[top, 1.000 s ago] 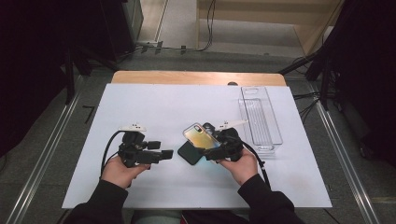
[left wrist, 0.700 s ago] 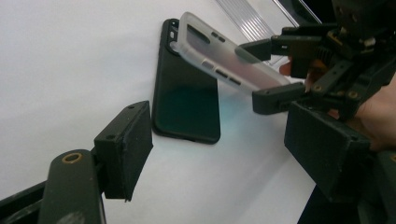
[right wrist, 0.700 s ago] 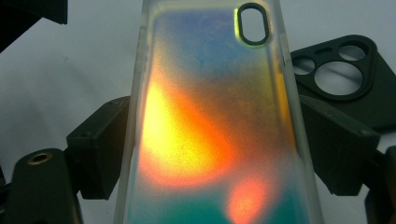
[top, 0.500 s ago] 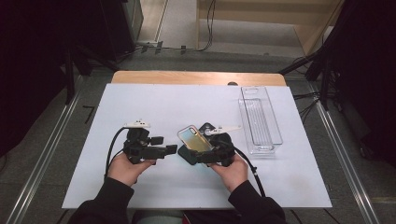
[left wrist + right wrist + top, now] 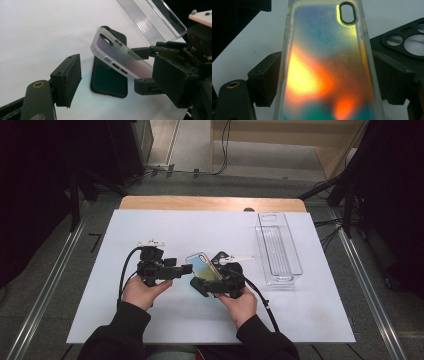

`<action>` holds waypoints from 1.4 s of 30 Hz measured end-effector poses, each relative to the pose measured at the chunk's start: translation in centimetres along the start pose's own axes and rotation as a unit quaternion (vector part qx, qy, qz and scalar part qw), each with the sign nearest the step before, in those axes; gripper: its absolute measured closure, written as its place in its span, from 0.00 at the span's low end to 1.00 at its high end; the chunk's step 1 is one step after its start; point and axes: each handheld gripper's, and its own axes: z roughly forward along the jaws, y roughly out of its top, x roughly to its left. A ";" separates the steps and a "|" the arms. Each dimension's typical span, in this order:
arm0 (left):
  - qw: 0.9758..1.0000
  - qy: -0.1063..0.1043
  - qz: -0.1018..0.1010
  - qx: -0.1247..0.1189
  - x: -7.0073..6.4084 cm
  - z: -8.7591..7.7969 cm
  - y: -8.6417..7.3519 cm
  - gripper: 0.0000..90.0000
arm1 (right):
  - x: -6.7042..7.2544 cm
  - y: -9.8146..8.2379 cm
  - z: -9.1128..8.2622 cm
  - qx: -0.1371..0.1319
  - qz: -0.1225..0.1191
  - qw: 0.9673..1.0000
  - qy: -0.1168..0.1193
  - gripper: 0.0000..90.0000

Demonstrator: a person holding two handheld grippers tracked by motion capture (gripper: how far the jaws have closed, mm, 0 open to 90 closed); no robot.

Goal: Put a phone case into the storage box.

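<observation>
My right gripper (image 5: 214, 281) is shut on the lower end of a translucent iridescent phone case (image 5: 203, 266), holding it tilted above the table. In the right gripper view this case (image 5: 322, 50) runs up between both jaws, its camera cutout at the top. A black phone case (image 5: 108, 77) lies flat on the white table directly under it, and its camera holes show at the right (image 5: 407, 42). My left gripper (image 5: 186, 269) is open with nothing between its jaws, its tips close beside the held case's left edge; I cannot tell if they touch.
A clear, ribbed plastic tray (image 5: 277, 247) lies lengthwise at the right of the white tabletop (image 5: 150, 227); it also appears beyond the cases (image 5: 155, 20). A wooden strip (image 5: 210, 202) runs along the far edge. Cables trail from both grippers toward the person.
The right gripper has carried the iridescent case leftward over the black case. The left gripper has moved right, closing the gap to the case.
</observation>
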 end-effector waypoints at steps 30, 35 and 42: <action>0.994 0.006 -0.106 0.014 -0.2 2.8 1.5 0.71 | 2.5 -1.2 0.0 -0.084 0.037 0.995 0.025 0.16; 0.990 -0.031 -0.136 -0.002 0.1 2.5 1.3 0.83 | 2.4 -1.3 -0.1 -0.100 0.033 0.994 0.034 0.16; 0.989 -0.028 -0.143 -0.006 0.2 2.3 1.3 0.92 | 2.6 -1.4 0.2 -0.108 0.020 0.993 0.033 0.16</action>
